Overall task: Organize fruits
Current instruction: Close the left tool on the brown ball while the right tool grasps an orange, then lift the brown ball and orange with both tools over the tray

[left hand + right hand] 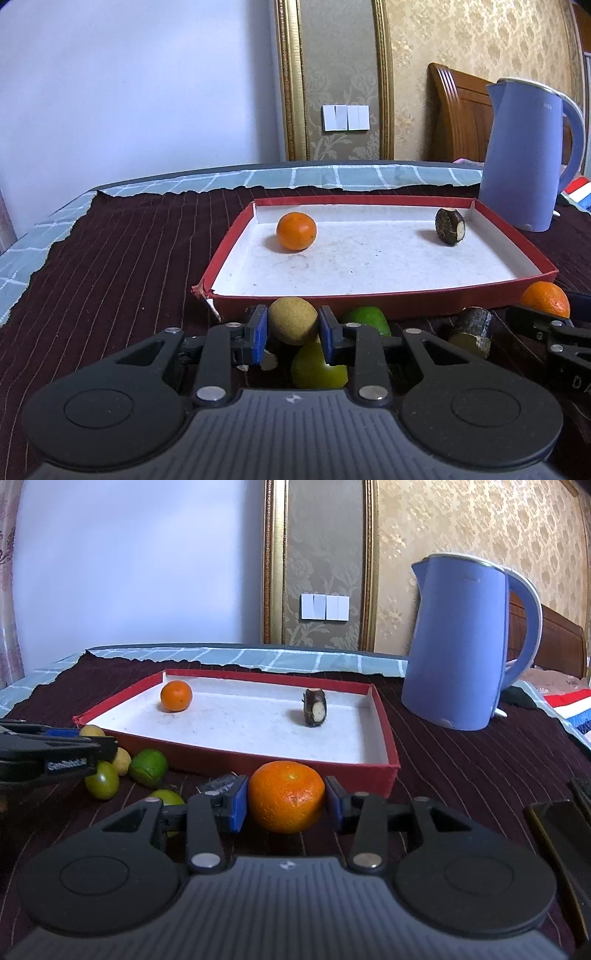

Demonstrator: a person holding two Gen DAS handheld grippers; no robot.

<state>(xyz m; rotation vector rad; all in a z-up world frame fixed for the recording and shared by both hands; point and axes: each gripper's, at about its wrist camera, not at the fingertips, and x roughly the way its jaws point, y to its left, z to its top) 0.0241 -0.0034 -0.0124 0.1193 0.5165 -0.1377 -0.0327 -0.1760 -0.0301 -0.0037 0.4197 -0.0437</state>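
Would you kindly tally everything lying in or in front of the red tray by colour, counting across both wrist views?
Orange fruits: 2
Green fruits: 3
Yellowish fruits: 2
Dark cut stalk pieces: 2
Total: 9

Counter [461,775] w/ dark maroon striped cloth, over a light blue checked cloth [258,661] showing at far edge. On it: red tray [236,757] w/ white inside, blue kettle [458,642] just right of tray's far corner. In front of tray: green limes [147,768], yellowish fruits [317,365], cut dark stem piece [472,332], orange [286,799].
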